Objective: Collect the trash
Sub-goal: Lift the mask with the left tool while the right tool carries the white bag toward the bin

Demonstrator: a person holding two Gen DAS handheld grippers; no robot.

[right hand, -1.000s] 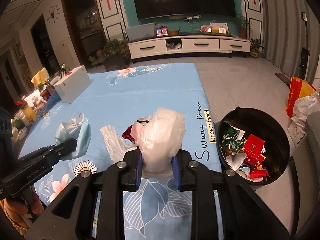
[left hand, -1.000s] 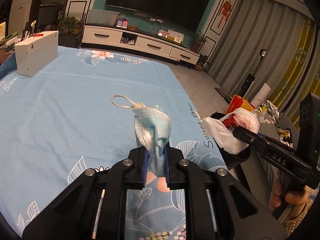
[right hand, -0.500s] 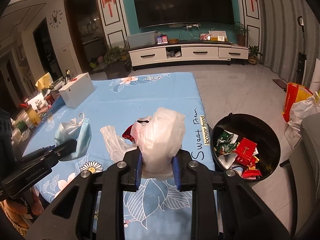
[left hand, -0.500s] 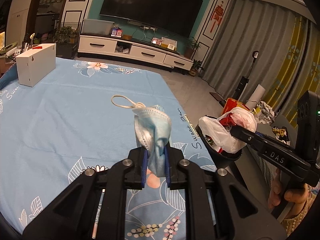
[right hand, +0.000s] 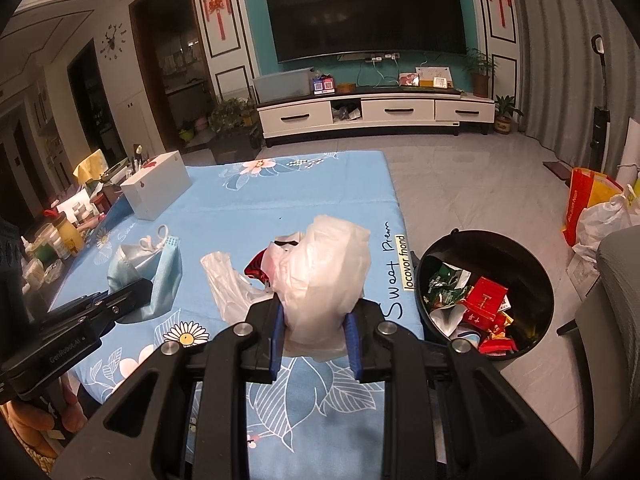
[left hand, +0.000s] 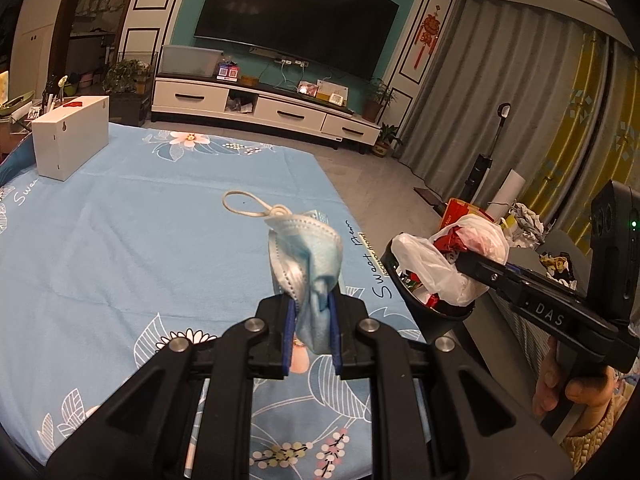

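Left tool [left hand: 311, 332] clamped on crumpled mask [left hand: 306, 256], right tool [right hand: 314, 346] clamped on plastic bag [right hand: 320, 264]; both lifted off bench [right hand: 320, 184] for drop into bin [right hand: 484, 240], frame right.

The lower end of the face mask [left hand: 310, 264] was hidden between the pads of the left tongs [left hand: 311, 330]. The plastic bag [right hand: 320, 268] covered most of a red wrapper [right hand: 256, 270] inside it. The bin [right hand: 532, 252] was partly blocked by the right tongs [right hand: 314, 342], and its small wrappers were too jumbled to tell apart.
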